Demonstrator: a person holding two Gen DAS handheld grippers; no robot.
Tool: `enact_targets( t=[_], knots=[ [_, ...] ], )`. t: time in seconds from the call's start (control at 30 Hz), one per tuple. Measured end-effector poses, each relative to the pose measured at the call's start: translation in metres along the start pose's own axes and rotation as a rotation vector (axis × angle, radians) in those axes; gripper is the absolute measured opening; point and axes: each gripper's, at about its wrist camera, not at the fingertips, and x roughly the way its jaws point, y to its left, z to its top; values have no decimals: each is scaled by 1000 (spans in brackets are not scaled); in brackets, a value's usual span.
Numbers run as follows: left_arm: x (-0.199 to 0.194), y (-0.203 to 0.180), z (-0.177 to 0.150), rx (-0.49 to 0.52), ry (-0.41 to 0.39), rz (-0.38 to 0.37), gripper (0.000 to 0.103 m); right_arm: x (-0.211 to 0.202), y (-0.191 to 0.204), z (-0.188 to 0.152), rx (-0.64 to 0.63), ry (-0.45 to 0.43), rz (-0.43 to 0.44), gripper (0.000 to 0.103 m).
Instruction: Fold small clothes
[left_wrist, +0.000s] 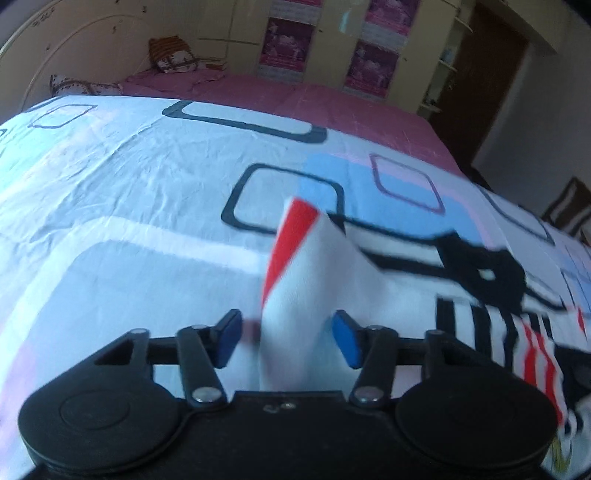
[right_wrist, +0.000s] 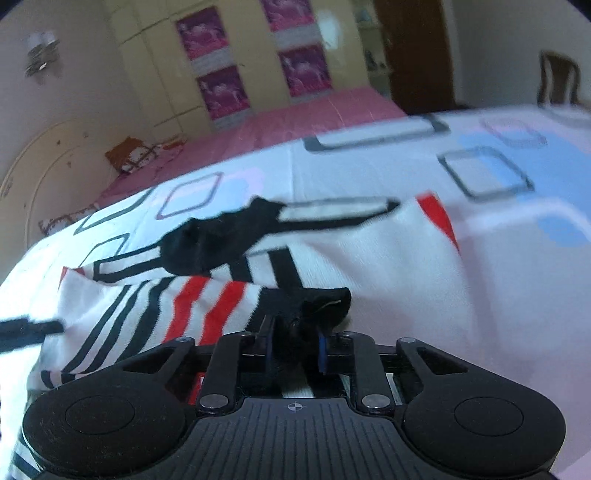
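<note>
On the bed (left_wrist: 110, 177), over a pale sheet printed with rounded squares, lies the small garment (right_wrist: 369, 266) I am working on: white cloth with black and red stripes and black trim. It is spread near the foot end, with a plain pink cover (left_wrist: 295, 96) beyond the sheet toward the headboard.

My left claw (left_wrist: 286, 338) stands with its blue pads (left_wrist: 347, 341) apart. A white corner of the garment with a red patch rises as a peak between them, but I see a gap on each side of the cloth, so the pads are not pressing it. The picture is blurred here.

My right claw (right_wrist: 295, 349) is nearly closed, and its pads pinch a bunched black edge of the same garment (right_wrist: 317, 302). The striped part of the cloth runs away to the left of that claw in the right wrist view, partly lifted and folded over itself.

Pillows (left_wrist: 173, 59) sit at the far end, and a cupboard with pink posters (right_wrist: 221, 92) stands against the wall.
</note>
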Motion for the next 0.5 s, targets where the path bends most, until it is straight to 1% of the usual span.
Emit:
enact_targets(
  t=[0.03,0.07,0.1,0.13,0.17,0.2,0.23,0.27,0.3,0.37,0.4,0.47,0.5],
  knots=[
    [5,1,4,-14,-5,-1,43,-2,2,1,-20,-14,1,21],
    [9,1,8,-19,-14,-3,34,-2,3,2,-35,-24,5,21],
    [11,0,11,-14,-26,2,31,-2,4,2,-47,-25,4,21],
    [13,-1,13,-7,-42,15,25,0,4,2,-58,-22,0,20],
    [15,-1,15,-7,-51,26,22,4,3,1,-62,-16,-4,20],
    [19,2,17,-17,-52,34,21,7,2,0,-63,-8,-9,20],
    [23,5,19,-33,-51,43,21,11,1,-2,-69,0,-26,15],
    [27,9,19,-45,-52,49,22,16,-1,-5,-80,16,-60,8],
    [29,10,20,-49,-58,51,23,22,-4,-8,-86,39,-86,5],
    [29,7,23,-35,-57,62,23,25,-11,-10,-63,49,-76,5],
    [30,6,24,-31,-55,68,25,24,-9,-9,-81,53,-77,5],
    [25,7,26,-44,-63,81,33,18,-8,-6,-83,26,-73,5],
    [21,6,26,-42,-77,89,34,14,-10,-4,-72,6,-74,5]
  ],
)
